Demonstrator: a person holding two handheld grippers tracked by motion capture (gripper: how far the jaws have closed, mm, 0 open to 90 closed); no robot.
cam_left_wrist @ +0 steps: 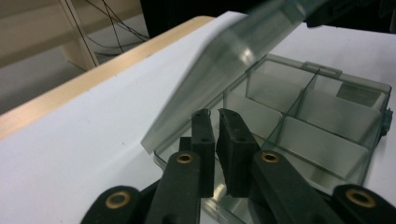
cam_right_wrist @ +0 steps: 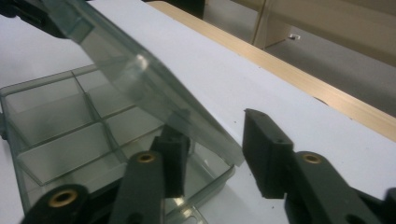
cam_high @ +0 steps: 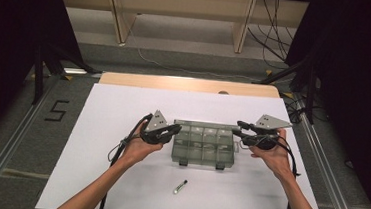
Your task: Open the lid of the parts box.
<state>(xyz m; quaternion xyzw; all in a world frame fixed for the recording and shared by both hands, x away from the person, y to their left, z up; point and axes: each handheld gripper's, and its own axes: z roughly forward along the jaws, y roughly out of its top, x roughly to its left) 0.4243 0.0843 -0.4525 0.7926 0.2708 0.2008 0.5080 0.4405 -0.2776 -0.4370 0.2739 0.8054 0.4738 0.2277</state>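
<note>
Clear plastic box [cam_high: 204, 145] between tools | left tool [cam_high: 175, 129] nearly closed at lid [cam_left_wrist: 224, 70] | right tool [cam_high: 239, 129] open

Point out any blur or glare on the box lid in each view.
High view: evenly lit, box small and soft, lid detail unclear. Left gripper view: the raised lid is smeared, with pale sheen along its face. Right gripper view: the lid blurs toward its upper left, with faint reflections.
</note>
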